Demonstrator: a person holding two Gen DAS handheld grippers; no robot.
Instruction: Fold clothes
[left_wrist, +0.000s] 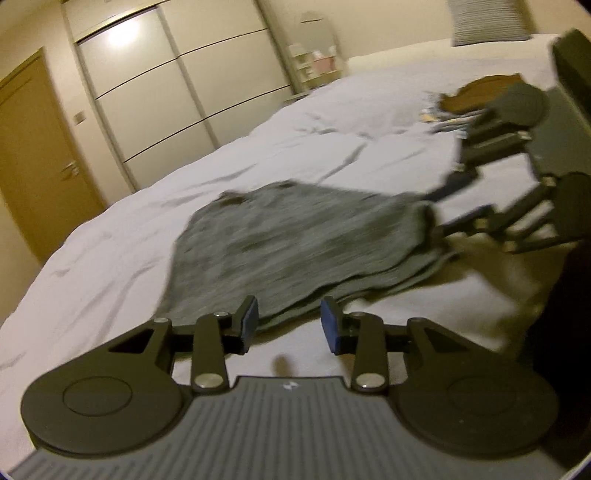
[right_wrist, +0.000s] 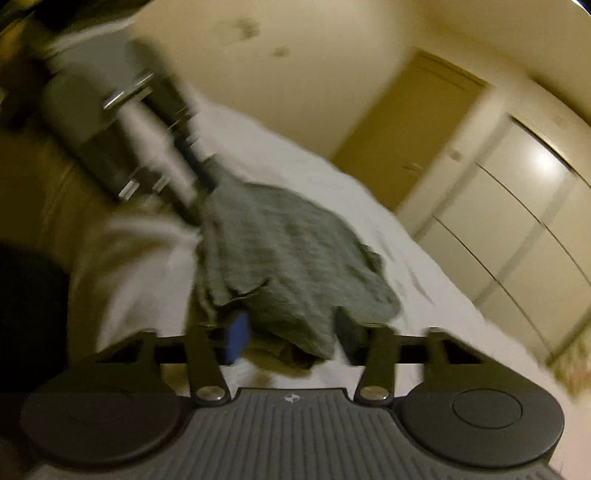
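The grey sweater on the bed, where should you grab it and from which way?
Grip the grey sweater by its near edge, the layered hem just ahead of the open left gripper, coming in low and flat along the white bed. The cloth lies flat, so only the edges offer something to pinch. The right gripper is at another edge.

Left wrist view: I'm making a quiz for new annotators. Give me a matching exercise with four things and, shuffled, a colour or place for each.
Things:
1. grey garment
2. brown garment
3. door
4. finger pads of the left gripper

Descriptions:
A. blue
B. far right on the bed
C. wooden, at the view's left edge
D. spread on the bed just ahead of the left gripper

Pairs: 1-D; 2-B; 3-C; 4-A
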